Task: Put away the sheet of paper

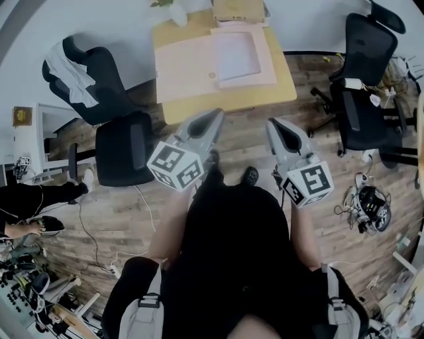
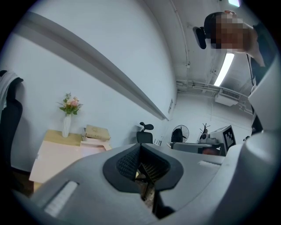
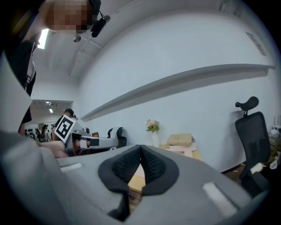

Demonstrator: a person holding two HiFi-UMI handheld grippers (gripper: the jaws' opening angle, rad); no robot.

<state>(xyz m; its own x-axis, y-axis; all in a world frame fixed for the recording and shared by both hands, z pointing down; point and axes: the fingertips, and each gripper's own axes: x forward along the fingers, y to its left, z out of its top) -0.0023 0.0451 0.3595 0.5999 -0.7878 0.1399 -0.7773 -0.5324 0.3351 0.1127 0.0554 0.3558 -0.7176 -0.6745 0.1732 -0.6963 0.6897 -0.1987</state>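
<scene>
A pale sheet of paper lies in a pink open folder on the wooden table, next to a pink mat. My left gripper and right gripper hover side by side in front of the table's near edge, short of the sheet. Both are shut and hold nothing. In the left gripper view the jaws meet with nothing between them. The right gripper view shows its jaws pressed together the same way.
A white vase of flowers and a tan stack stand at the table's far edge. A black office chair and a stool are at the left, more black chairs at the right. Cables lie on the wooden floor.
</scene>
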